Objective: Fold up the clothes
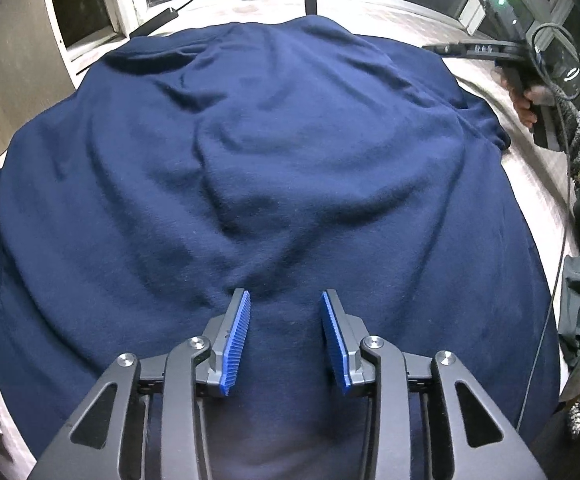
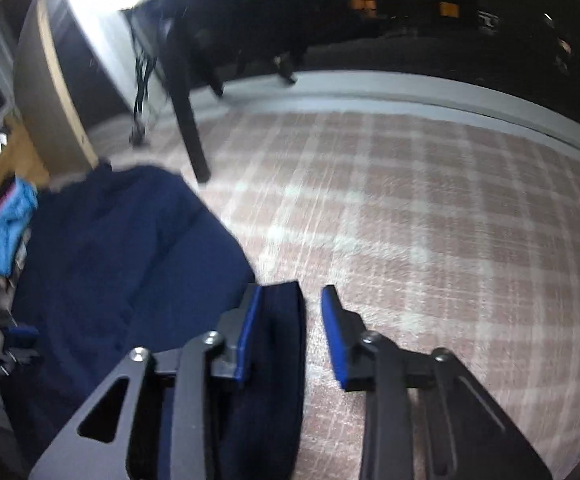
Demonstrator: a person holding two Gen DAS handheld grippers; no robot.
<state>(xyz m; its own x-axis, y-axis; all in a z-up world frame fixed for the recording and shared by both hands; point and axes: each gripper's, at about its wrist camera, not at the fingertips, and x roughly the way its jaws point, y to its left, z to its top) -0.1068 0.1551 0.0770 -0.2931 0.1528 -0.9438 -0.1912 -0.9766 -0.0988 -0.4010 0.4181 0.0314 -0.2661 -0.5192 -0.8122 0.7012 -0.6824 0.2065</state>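
Two grippers, left and right, jaws apart over unlabelled navy garment.

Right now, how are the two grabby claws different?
The left gripper hangs over the middle of the navy garment with only flat cloth under its gap. The right gripper is at the garment's edge, a fold of cloth between its fingers, with the checked cover beyond. Both are open, with blue pads.

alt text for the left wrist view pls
The open left gripper hovers over a wrinkled navy garment spread across a pale surface. At far right, a hand holds the right gripper's handle beside the cloth.
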